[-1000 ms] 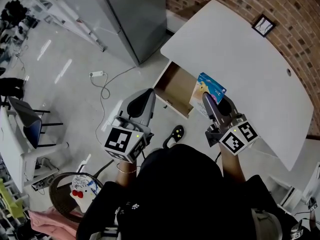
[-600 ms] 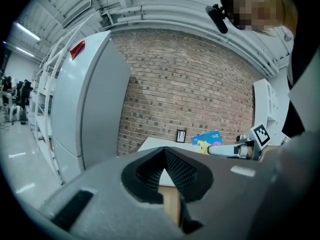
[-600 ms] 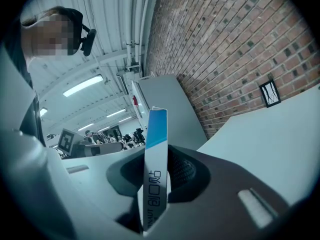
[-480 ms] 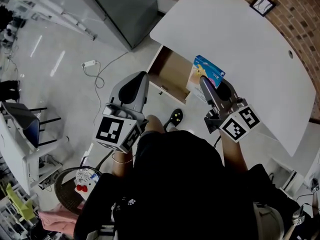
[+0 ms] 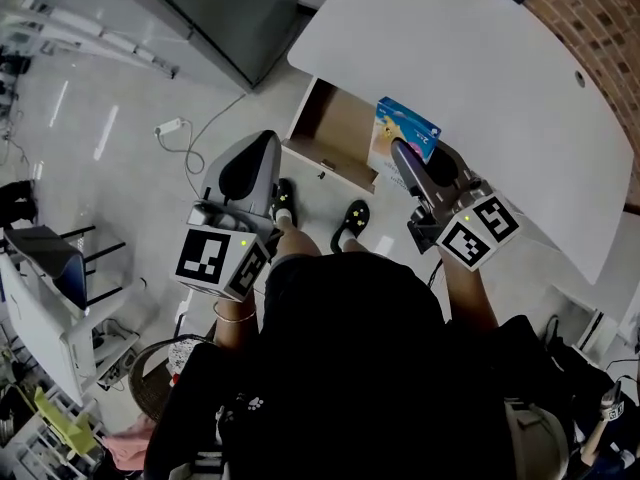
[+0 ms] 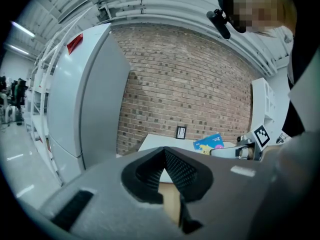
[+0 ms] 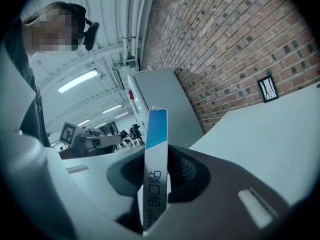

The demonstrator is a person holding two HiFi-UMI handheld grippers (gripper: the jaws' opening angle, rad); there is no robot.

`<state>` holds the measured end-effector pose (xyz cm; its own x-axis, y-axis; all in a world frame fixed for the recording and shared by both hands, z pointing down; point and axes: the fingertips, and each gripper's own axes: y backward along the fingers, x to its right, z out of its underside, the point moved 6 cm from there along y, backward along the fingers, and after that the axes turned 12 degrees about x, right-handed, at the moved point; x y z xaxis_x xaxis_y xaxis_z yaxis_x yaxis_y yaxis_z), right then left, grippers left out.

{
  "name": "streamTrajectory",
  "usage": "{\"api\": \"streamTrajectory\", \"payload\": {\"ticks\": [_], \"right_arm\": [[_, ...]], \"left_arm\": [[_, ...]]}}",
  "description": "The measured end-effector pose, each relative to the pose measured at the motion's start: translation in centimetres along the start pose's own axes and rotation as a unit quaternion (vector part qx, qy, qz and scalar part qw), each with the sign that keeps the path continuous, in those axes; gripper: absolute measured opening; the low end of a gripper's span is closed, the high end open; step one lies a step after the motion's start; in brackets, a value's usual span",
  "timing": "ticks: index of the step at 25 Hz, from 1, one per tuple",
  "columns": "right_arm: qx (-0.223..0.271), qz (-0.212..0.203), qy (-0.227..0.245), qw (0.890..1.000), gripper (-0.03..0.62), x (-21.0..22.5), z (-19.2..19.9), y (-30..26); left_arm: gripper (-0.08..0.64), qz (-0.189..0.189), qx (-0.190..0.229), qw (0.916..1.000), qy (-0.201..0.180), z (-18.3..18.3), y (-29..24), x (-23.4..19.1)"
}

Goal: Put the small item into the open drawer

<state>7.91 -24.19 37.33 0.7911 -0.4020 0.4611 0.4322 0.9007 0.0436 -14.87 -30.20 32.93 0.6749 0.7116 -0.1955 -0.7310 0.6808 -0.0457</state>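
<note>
My right claw (image 7: 156, 186) pinched a thin blue-and-white cardboard box (image 7: 156, 134) edge-on between its pads, standing upright. I judged that this hold would let the box slide flat into the open wooden drawer (image 5: 335, 133). The box hung over the drawer's right end, beside the edge of the curved white tabletop (image 5: 480, 78), and was not yet inside. My left claw (image 6: 164, 159) was pressed together on nothing and held aside above the floor, out of the way. The tabletop cut off part of the drawer's inside — I could not tell whether anything lay there.
</note>
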Motion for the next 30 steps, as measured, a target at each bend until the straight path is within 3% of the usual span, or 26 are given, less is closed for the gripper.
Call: {"api": "streamTrajectory", "payload": {"ticks": [10, 30], "right_arm": [[-0.01, 0.034, -0.012, 0.999, 0.083, 0.8, 1.8, -0.4], [-0.072, 0.063, -0.011, 0.995, 0.083, 3.8, 6.7, -2.6]], "left_arm": [[-0.002, 0.024, -0.022, 0.9994, 0.006, 1.4, -1.7, -1.7], [-0.002, 0.025, -0.039, 0.9987, 0.02, 5.1, -3.9, -6.2]]}}
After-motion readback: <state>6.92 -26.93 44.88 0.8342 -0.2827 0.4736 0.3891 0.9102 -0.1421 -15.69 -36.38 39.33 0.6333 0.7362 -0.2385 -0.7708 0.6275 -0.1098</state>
